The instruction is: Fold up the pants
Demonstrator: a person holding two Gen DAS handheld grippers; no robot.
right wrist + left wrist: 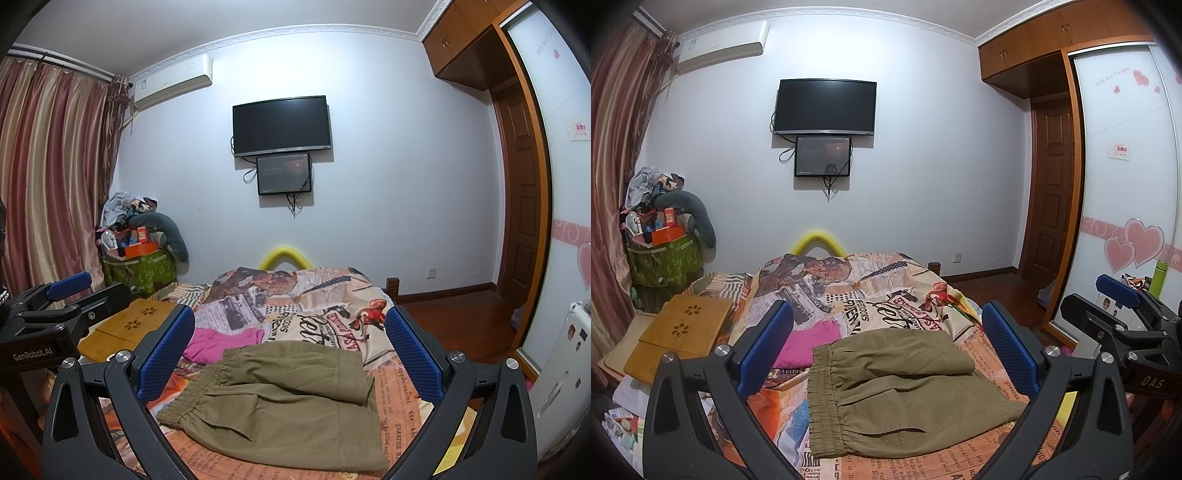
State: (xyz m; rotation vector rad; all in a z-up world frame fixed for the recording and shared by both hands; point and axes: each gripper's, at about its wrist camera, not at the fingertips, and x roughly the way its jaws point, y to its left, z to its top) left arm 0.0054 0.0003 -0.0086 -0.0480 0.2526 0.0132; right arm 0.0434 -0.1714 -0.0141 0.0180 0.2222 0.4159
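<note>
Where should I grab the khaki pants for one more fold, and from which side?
Take the pants by the gathered waistband at their left end, coming in from the left with the open left claw. That thick edge lies exposed on the bedspread, and the legs are already folded over on top.

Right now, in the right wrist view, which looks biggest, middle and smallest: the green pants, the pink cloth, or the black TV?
1. Green pants, though nearest the camera.
2. Black TV.
3. Pink cloth, partly hidden.
</note>
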